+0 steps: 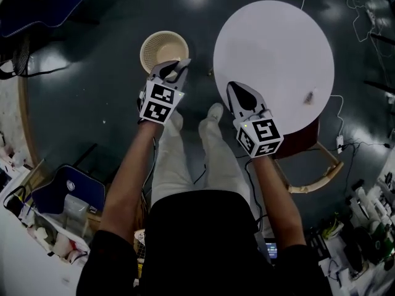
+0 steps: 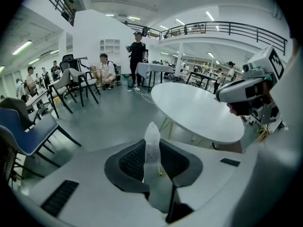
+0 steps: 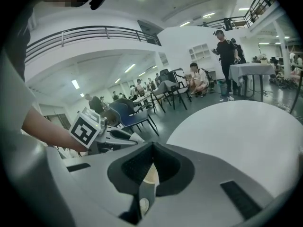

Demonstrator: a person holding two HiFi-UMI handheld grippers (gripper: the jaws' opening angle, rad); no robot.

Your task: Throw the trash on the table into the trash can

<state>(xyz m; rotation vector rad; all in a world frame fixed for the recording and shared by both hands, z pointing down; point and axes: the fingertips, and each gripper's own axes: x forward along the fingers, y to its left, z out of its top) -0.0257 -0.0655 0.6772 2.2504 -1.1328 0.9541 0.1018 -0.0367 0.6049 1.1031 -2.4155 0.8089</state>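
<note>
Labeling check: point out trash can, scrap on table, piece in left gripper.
Trash can (image 1: 143, 50), head view, left rim.
Scrap (image 1: 308, 97), head view, its middle.
Piece (image 2: 152, 141), left gripper view, upper half.

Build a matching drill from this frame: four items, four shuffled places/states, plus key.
Items
1. left gripper
2. right gripper
3. trash can
4. small scrap

Places/states
A. on the floor beside the table
B. lying on the white table, near its right edge
C. shut on a pale wrapper, at the can's rim
D. shut, nothing held, at the table's near edge

Pairs: 1-C, 2-D, 3-A, 4-B
</note>
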